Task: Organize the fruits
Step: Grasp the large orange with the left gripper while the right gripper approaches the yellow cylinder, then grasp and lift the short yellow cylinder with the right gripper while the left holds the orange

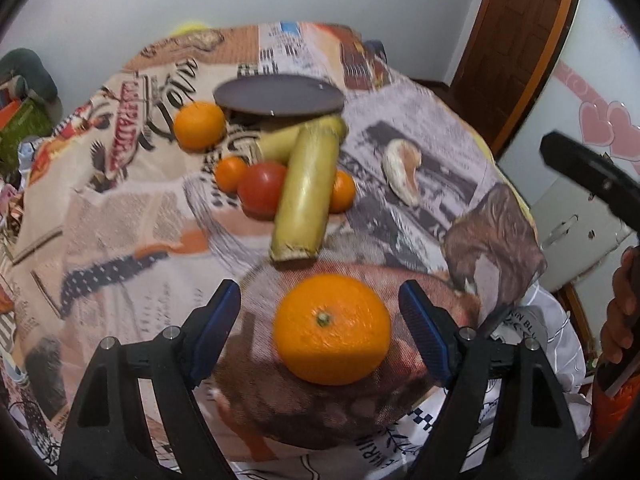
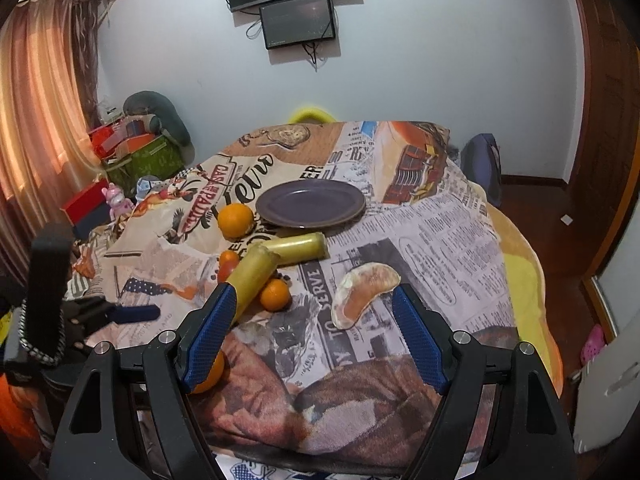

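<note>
Oranges lie scattered on the printed cloth (image 1: 120, 216). One orange (image 1: 332, 328) sits between the left gripper (image 1: 320, 332) jaws, released, bare cloth either side. Ahead lie two yellow stalks (image 1: 306, 184), a tomato (image 1: 262, 188) and an empty plate (image 2: 311, 203). The right gripper (image 2: 310, 340) jaws, released, flank a peeled wedge (image 2: 362, 292); the cloth's right edge drops beyond.

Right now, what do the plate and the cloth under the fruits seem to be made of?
The plate looks like glazed ceramic, dark grey-purple: its smooth face carries a soft sheen and small bright glints at the rim, though hard plastic is possible. The cloth looks like woven or terry fabric, matte, printed with newspaper text and pictures: a fine textured weave shows near the cameras, and it lies in soft folds.
</note>
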